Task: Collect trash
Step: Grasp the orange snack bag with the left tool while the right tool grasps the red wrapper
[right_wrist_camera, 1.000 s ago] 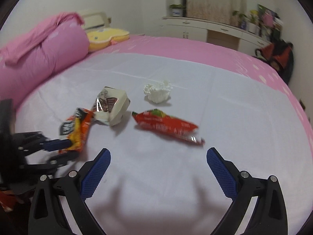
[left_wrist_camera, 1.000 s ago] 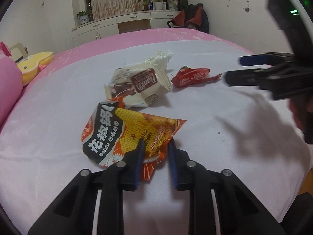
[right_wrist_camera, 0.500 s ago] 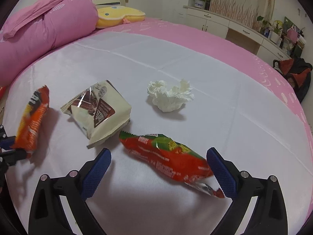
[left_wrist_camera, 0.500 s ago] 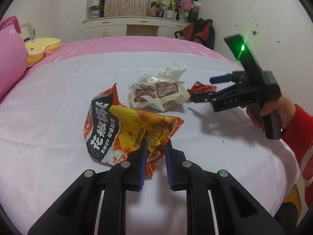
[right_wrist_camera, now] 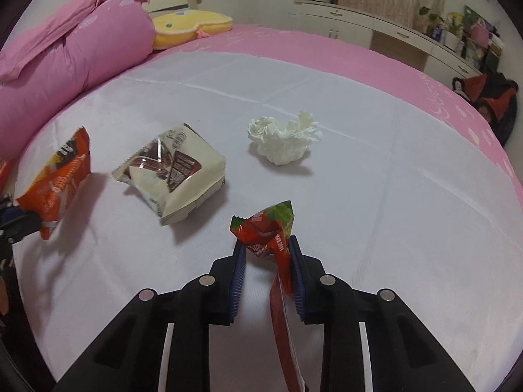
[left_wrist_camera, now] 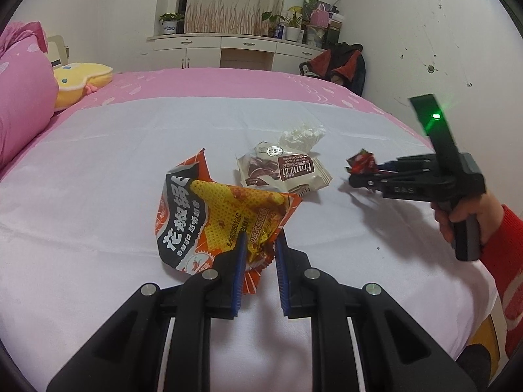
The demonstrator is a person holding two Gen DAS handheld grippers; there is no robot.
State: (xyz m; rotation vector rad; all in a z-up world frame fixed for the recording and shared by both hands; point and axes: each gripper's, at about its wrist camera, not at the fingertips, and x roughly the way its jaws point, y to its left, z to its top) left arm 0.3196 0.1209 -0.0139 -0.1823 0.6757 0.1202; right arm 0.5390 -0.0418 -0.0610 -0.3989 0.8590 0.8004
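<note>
Left gripper [left_wrist_camera: 260, 245]: fingers pinching orange snack bag [left_wrist_camera: 222, 215], frame centre. Right gripper [right_wrist_camera: 267, 254]: fingers pinching red wrapper [right_wrist_camera: 268, 228], lower centre. Cream biscuit pack [right_wrist_camera: 173, 170] and crumpled tissue [right_wrist_camera: 282, 140] lie on bed [right_wrist_camera: 392, 196].

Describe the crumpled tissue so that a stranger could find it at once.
Look at the white sheet spread over the pink bed. Near its middle, beyond the cream cookie pack, lies the tissue. It is the only plain white, unprinted piece, a crumpled ball that neither gripper holds.
</note>
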